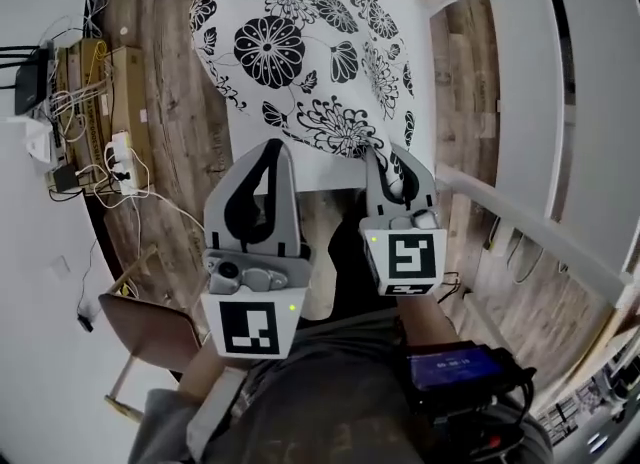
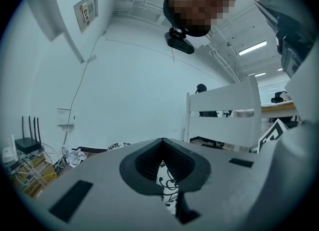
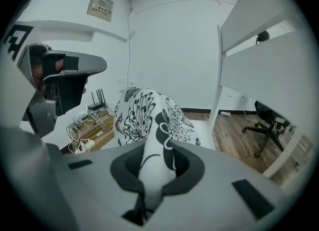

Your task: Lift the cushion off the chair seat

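Cushion (image 1: 290, 42) dead ahead at your 12 o'clock, the black-and-white flowered one, spread over the white chair seat (image 1: 418, 47) with its 10 o'clock side hanging past the seat's edge over the wooden floor (image 1: 180, 102). You've got its near edge in both tools. Your left gripper (image 1: 270, 144) is clamped down tight on a thin fold of the printed fabric, and your right gripper (image 1: 383, 160) is pinched shut on a thicker roll of the same edge, just beside the seat's front corner. In the right gripper view the cushion arches up and away from the jaws, with bare seat showing under it toward 3 o'clock; whether the far end rests on the seat, I can't tell. Now look around you: a white slatted frame (image 1: 520, 82) runs close along your 2 to 4 o'clock, right beside that right gripper. Over at 9 o'clock there's a tangle of cables (image 1: 115, 167) and a router (image 1: 30, 77) against the wall, well apart from the chair. Down at 8 o'clock, a brown wooden seat (image 1: 150, 327) sits near your left elbow.
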